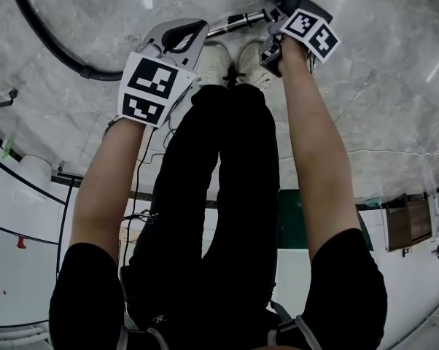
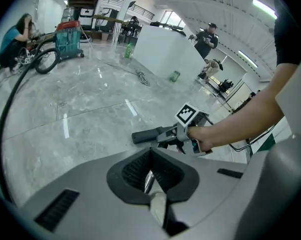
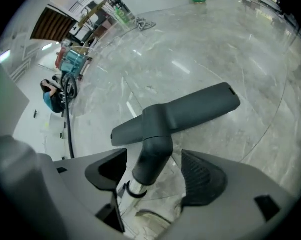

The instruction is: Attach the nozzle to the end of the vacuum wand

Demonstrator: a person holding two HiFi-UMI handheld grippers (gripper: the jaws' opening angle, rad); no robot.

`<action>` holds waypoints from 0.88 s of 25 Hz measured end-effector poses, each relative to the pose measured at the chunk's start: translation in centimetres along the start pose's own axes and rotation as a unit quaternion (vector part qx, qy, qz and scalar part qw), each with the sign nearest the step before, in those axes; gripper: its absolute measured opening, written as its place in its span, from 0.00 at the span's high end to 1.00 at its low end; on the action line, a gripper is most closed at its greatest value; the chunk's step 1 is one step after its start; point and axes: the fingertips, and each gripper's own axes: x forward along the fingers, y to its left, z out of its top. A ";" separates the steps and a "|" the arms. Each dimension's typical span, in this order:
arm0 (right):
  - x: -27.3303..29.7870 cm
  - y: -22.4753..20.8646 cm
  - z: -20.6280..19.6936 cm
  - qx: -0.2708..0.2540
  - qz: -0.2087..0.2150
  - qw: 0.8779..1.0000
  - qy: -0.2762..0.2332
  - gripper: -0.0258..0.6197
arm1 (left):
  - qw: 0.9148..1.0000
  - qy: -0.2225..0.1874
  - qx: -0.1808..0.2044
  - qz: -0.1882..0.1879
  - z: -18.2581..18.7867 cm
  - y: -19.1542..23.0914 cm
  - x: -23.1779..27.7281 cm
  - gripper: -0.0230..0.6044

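Right gripper (image 3: 155, 173) gapes around the nozzle (image 3: 183, 110) neck; left gripper (image 2: 151, 170), jaws together, seemingly pinches the wand (image 1: 238, 22).

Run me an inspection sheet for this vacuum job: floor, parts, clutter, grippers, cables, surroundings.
Surface: glossy grey marble floor.
Job's things: nozzle neck appears seated over the wand end.
Clutter: green bottle on the floor.
Grippers: left gripper fingers shut on the wand; right gripper fingers open around the nozzle neck, not touching.
Cables: black hose leads toward the vacuum cleaner; loose cord on the floor.
Surroundings: white partition; people in the background.
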 end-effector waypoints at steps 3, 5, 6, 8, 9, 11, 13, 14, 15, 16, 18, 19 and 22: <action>-4.8 2.7 0.1 -0.077 0.012 0.997 -0.021 0.58 | 0.999 -0.019 -0.002 0.035 1.6 0.0 -1.7 0.95; -9.3 4.6 0.8 -0.176 -0.003 0.982 -0.065 0.94 | 0.998 -0.030 -0.010 0.049 3.2 -0.9 -3.2 0.95; -11.4 5.8 1.0 -0.215 0.000 0.973 -0.081 0.94 | 0.998 -0.035 -0.016 0.052 4.1 -1.5 -4.0 0.95; -15.9 8.7 1.8 -0.263 0.017 0.958 -0.118 0.94 | 0.997 -0.049 -0.022 0.062 6.5 -2.6 -6.0 0.95; -18.5 10.4 2.4 -0.280 0.022 0.949 -0.142 0.94 | 0.995 -0.062 -0.021 0.069 8.2 -3.1 -7.3 0.95; -24.9 14.1 3.6 -0.315 0.026 0.928 -0.196 0.94 | 0.992 -0.093 -0.025 0.081 12.0 -4.4 -10.8 0.95; -31.9 18.0 4.4 -0.340 0.032 0.908 -0.244 0.94 | 0.988 -0.121 -0.031 0.093 15.8 -6.0 -15.1 0.95; -35.4 19.9 4.8 -0.346 0.037 0.899 -0.266 0.94 | 0.985 -0.135 -0.031 0.099 17.7 -6.8 -17.4 0.95; -38.9 21.8 5.4 -0.348 0.045 0.891 -0.289 0.94 | 0.983 -0.149 -0.028 0.105 19.8 -7.6 -19.5 0.95; -42.2 23.7 6.1 -0.347 0.054 0.883 -0.313 0.94 | 0.980 -0.163 -0.023 0.109 21.9 -8.3 -21.7 0.95; -48.7 27.5 7.5 -0.341 0.075 0.866 -0.358 0.94 | 0.975 -0.194 -0.015 0.110 26.2 -10.1 -26.3 0.95; -51.9 29.3 7.9 -0.338 0.083 0.858 -0.377 0.94 | 0.972 -0.209 -0.011 0.109 28.2 -11.2 -28.9 0.95; -61.4 34.2 8.9 -0.337 0.097 0.833 -0.429 0.94 | 0.964 -0.242 0.016 0.107 33.7 -15.0 -37.0 0.95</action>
